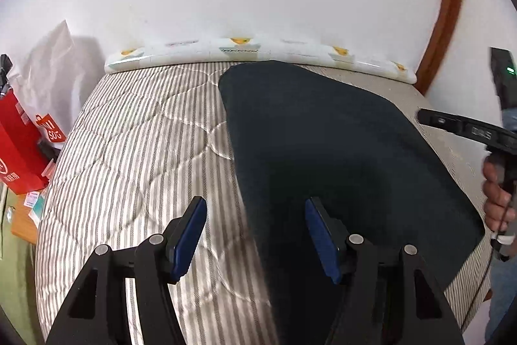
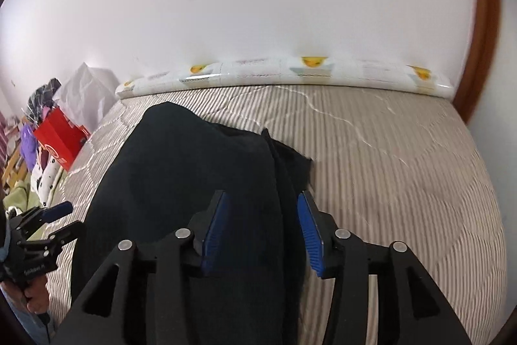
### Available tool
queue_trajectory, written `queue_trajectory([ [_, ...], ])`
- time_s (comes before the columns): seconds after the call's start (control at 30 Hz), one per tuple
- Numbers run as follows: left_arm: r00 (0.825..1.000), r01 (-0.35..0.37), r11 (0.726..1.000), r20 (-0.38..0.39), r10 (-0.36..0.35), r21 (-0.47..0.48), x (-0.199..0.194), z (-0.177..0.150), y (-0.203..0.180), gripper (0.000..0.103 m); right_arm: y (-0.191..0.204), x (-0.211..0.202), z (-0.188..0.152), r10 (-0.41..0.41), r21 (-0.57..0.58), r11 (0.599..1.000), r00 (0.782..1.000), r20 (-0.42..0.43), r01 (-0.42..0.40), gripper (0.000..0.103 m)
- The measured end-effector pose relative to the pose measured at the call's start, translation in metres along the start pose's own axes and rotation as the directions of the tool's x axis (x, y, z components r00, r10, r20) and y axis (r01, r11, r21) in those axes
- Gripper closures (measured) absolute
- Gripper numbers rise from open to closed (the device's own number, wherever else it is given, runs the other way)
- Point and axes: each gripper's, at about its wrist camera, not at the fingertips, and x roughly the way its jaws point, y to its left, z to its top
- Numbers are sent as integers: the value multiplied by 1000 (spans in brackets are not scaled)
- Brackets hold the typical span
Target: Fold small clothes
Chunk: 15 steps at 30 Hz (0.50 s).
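Fabric is lying dark across the striped bed point(image 1: 135, 151): I am seeing one black garment point(image 1: 323, 151) spread flat on the quilted cover, its far edge reaching toward the printed white packs point(image 1: 239, 49) lined along the wall. My left claw point(image 1: 255, 235) is hovering with jaws apart, the garment's left edge running between the blue pads and nothing gripped. My right claw point(image 2: 261, 228) is also standing partly open over the cloth's folded right edge, pads not pressing on it. Off the bed's left side a red paper bag point(image 1: 19, 144) is standing upright beside a white bag point(image 1: 48, 70); what they are holding I cannot tell.
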Motion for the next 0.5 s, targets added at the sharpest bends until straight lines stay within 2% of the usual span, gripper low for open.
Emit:
queue_trajectory([
  [0.17,999,34,999,-33,-35,-20,17,7,11,42,-2,62,25,68,104,993,994,-89,-58,56],
  [0.2,999,38,999,-33,-38,-20,19,7,11,42,-5,74,27,99,142,986,990,-100,-84,64],
  [0.23,999,40,999,-29,-40,-17,21,8,11,42,-7,81,29,139,164,979,985,-103,-121,93],
  [0.27,999,42,999,-26,-43,-9,23,9,11,42,-8,83,31,173,166,974,979,-103,-155,92],
  [0.37,997,75,997,-21,-75,-6,23,10,12,40,-16,44,35,198,129,970,978,67,-205,93],
  [0.43,995,100,995,-21,-100,1,25,13,9,39,-28,20,28,195,132,968,970,144,-214,93],
  [0.5,996,88,996,-15,-87,17,27,15,2,39,-32,27,22,152,131,977,981,117,-167,93],
])
